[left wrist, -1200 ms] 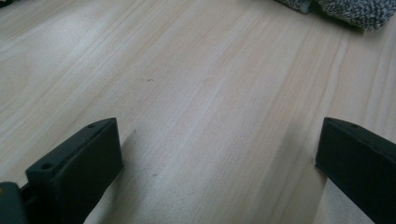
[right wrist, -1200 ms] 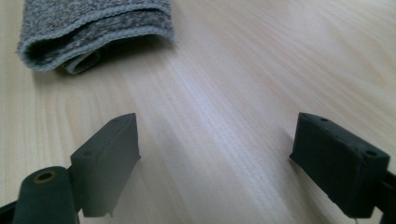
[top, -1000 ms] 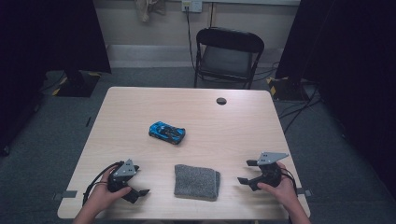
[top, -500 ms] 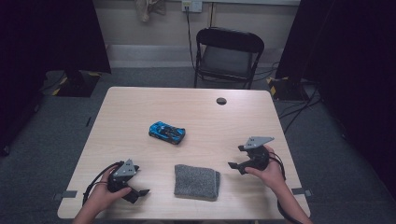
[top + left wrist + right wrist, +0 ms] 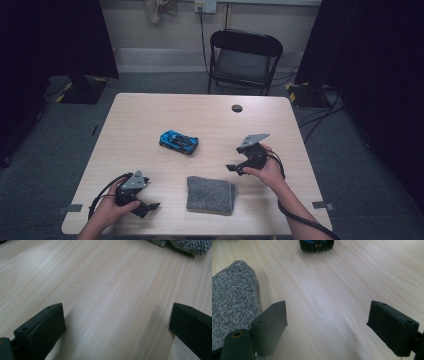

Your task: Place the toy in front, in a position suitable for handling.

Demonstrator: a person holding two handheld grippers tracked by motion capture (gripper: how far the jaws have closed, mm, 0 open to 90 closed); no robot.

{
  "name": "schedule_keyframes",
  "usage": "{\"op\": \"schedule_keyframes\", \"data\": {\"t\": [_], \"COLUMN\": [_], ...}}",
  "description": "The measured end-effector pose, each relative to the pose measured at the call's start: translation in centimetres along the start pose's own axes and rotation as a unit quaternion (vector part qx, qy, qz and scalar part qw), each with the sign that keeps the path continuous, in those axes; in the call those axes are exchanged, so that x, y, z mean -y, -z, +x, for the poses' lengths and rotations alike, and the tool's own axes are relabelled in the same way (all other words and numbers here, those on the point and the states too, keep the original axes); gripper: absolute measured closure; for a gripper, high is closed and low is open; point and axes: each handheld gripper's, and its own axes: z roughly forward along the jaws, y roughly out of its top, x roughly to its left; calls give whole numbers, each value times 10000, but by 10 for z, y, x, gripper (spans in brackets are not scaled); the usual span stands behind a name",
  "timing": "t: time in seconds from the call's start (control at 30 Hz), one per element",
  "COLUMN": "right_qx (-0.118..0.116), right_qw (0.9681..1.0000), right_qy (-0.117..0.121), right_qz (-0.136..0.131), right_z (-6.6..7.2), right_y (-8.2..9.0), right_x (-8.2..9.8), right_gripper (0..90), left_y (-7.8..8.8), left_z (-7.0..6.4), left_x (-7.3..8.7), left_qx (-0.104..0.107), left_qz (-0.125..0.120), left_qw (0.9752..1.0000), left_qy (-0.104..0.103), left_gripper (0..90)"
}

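A blue toy car (image 5: 178,142) sits near the middle of the light wooden table (image 5: 150,115). A folded grey cloth (image 5: 210,194) lies near the front edge. My right gripper (image 5: 236,169) is open, held above the table right of the cloth and pointing toward the car. In the right gripper view the car's rear (image 5: 317,245) is straight ahead at the top and the cloth (image 5: 232,300) lies at the left by one jaw. My left gripper (image 5: 148,208) rests open at the front left, with nothing between its jaws. A corner of the cloth (image 5: 185,245) appears far ahead of it.
A small round black object (image 5: 237,108) lies near the table's far edge. A black folding chair (image 5: 243,59) stands behind the table. Cables trail on the floor at the right.
My right gripper has risen from the front right edge and moved forward and left toward the car. The left gripper, car and cloth have not moved.
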Motion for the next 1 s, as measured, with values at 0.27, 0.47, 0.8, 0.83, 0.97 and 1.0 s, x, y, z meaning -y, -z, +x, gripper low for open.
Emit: {"op": "schedule_keyframes", "data": {"t": [0.27, 0.47, 0.8, 0.83, 0.97, 1.0], "right_qx": [9, 36, -10, -14, -46, -51], "right_qw": [9999, 9999, 9998, 9997, 9996, 9996], "right_qy": [105, 165, 215, 233, 269, 280], "right_qz": [-8, -3, 5, 7, 9, 1], "right_z": [2, 2, 3, 3, 4, 4], "right_y": [-20, -33, -53, -55, -62, -64], "right_x": [-24, -41, -58, -59, -63, -64], "right_gripper": [154, 154, 152, 151, 150, 150], "left_y": [0, 0, 0, 0, 0, 0], "left_z": [0, 0, 0, 0, 0, 0], "left_x": [0, 0, 0, 0, 0, 0], "left_qx": [0, 1, 0, -1, -1, 0], "left_qz": [-4, 0, -2, -2, -1, -5], "left_qw": [10000, 10000, 10000, 10000, 10000, 10000], "left_qy": [2, 1, 1, 1, 0, 1], "left_gripper": [0, 0, 0, 0, 0, 0]}}
